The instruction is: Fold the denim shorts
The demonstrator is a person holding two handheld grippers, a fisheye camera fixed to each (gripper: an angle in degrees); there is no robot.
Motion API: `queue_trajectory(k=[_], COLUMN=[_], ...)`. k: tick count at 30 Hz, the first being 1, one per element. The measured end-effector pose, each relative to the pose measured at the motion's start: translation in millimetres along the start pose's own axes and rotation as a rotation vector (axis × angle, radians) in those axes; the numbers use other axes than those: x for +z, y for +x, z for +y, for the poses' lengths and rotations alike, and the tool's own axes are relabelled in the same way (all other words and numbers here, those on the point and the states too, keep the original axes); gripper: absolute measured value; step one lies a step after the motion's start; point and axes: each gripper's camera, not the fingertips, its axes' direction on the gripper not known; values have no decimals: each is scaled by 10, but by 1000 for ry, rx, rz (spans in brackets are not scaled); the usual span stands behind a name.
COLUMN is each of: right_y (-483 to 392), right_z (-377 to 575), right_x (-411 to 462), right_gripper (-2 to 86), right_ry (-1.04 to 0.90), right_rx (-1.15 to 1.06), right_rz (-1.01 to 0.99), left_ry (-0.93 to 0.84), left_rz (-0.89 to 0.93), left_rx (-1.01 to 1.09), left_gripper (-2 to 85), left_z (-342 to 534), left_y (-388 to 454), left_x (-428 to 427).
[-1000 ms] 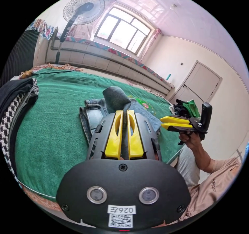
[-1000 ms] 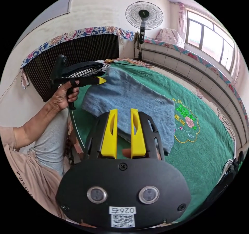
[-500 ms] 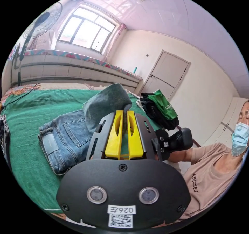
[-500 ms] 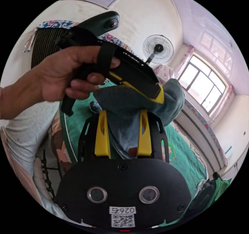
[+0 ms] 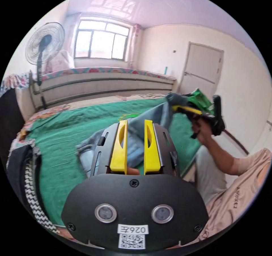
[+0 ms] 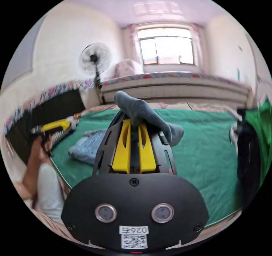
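Right gripper (image 6: 133, 131): I had it clenched on a fold of the denim shorts (image 6: 147, 117), cloth bunched at 12 o'clock above the jaws.
Left gripper (image 5: 135, 131): jaws apart, nothing held.
Shorts: one end lifted by my right gripper (image 5: 181, 108); the rest (image 5: 136, 142) trailed down to the green cover (image 5: 62, 142).
Progress: I judged the fold unfinished; the lifted end was yet to be laid over and flattened.
Change: half a second before, my left gripper pinched that cloth; by now it had let go and the right had taken over.
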Motion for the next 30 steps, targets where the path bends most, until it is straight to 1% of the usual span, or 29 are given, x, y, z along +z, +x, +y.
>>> queue_trajectory(k=[1,2,3,5,6,7,8,9,10,11,12,13,14,15,16,17,18,20,21,22,23,24,25,26,27,28,29,30], right_y=[516,1018,1234,1923,2024,2138,2157,2139,2062,1937,1861,1697,1531,1455,1293,1111,1008,506,365,97,-149,-259,-436,-552,-588,-627,-686,-748], right_z=[-346,-598,-689,-952,-1006,-1141,-1316,-1419,-1628,-1849,-1963,-2182,-2366,-2438,-2562,-2661,-2707,-2871,-2900,-2939,-2965,-2968,-2946,-2874,-2819,-2682,-2508,-2419], right_x=[-195,-403,-498,-836,-905,-1025,-1111,-1138,-1198,-1248,-1267,-1303,-1335,-1349,-1381,-1416,-1431,-1506,-1532,-1586,-1627,-1638,-1641,-1607,-1572,-1500,-1531,-1600], right_gripper=[0,2,3,12,14,17,19,19,20,19,19,17,14,13,9,3,1,-2,-3,-2,-1,1,6,15,17,18,25,28], right_ry=[28,67,85,130,134,129,99,84,85,80,70,47,32,28,31,44,50,96,116,155,171,168,142,91,57,-2,11,46], right_rx=[179,361,441,732,784,855,893,894,872,844,824,781,743,729,706,680,663,553,518,450,392,372,367,414,453,539,621,645], right_rz=[-14,-23,-24,-35,-34,-22,10,17,-2,-2,11,43,64,66,58,41,31,-18,-37,-81,-114,-116,-83,-2,46,123,199,225], left_ry=[-51,-79,-138,-234,-305,-378,-424,-542,-622,-611,-621,-656,-667,-666,-627,-609,-555,-425,-317,-221,-174,-108,-80,-74,-71,-99,-125,-171], left_rz=[-123,-172,-231,-235,-191,-107,-59,54,119,76,56,89,75,77,84,84,104,200,318,362,345,266,168,120,33,-20,-33,-40], left_rx=[-22,-36,-53,-92,-115,-153,-167,-190,-226,-223,-166,-107,-92,-48,-24,-20,-36,-126,-188,-221,-229,-240,-251,-266,-317,-379,-413,-489], left_gripper=[102,105,112,127,139,179,199,222,233,232,218,191,184,170,149,139,121,89,75,69,68,65,68,69,83,100,109,125], left_z=[9,17,34,63,82,102,109,126,131,79,-49,-122,-144,-182,-191,-182,-155,-174,-220,-263,-278,-297,-290,-270,-190,-86,-28,101], left_y=[-173,-261,-431,-688,-841,-988,-1047,-1141,-1208,-1202,-1151,-1082,-1061,-1021,-1009,-1015,-1071,-1287,-1465,-1596,-1643,-1727,-1817,-1871,-2002,-2152,-2233,-2392], left_x=[65,110,226,463,669,930,1085,1436,1705,1701,1719,1800,1831,1846,1805,1783,1710,1493,1319,1133,1023,802,613,541,448,436,452,497])
